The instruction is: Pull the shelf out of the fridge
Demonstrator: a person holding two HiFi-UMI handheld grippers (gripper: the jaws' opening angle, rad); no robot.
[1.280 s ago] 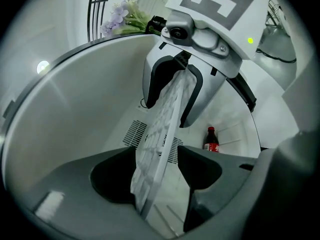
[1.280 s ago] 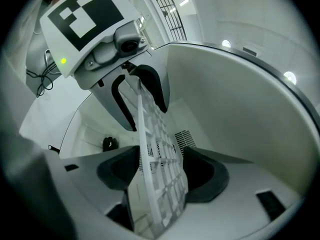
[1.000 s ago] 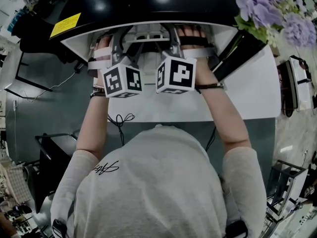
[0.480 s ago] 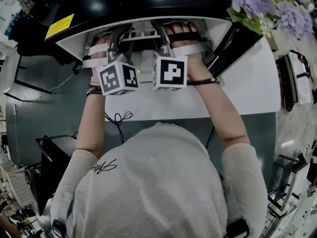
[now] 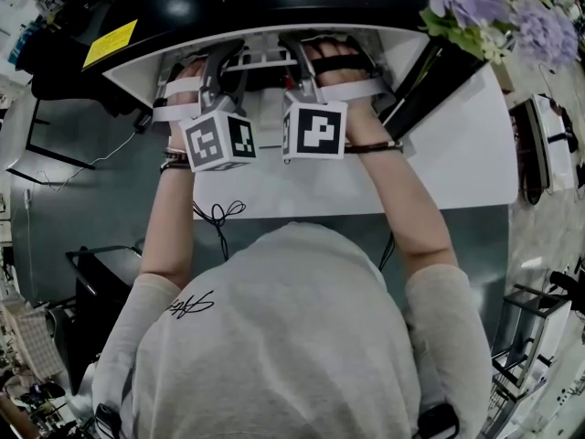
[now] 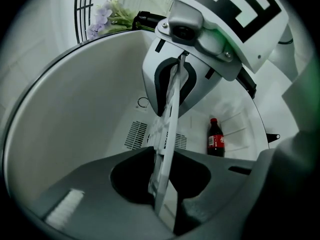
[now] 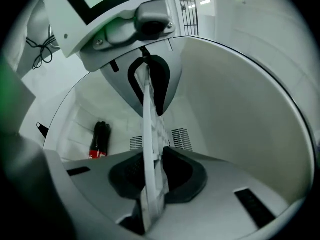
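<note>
As the left gripper [image 6: 162,186] and right gripper [image 7: 150,186] close their fingers [image 6: 75,196], both pinch the shelf [image 6: 167,129]

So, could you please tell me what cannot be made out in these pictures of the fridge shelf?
- Surface of the shelf: both gripper views show it edge-on, so anything on it is unseen.
- Its rear: head view, hidden beneath the fridge top.
- Label on the bottle: left gripper view, too small to read.
- The flowers: head view, cut off by the top-right edge.
</note>
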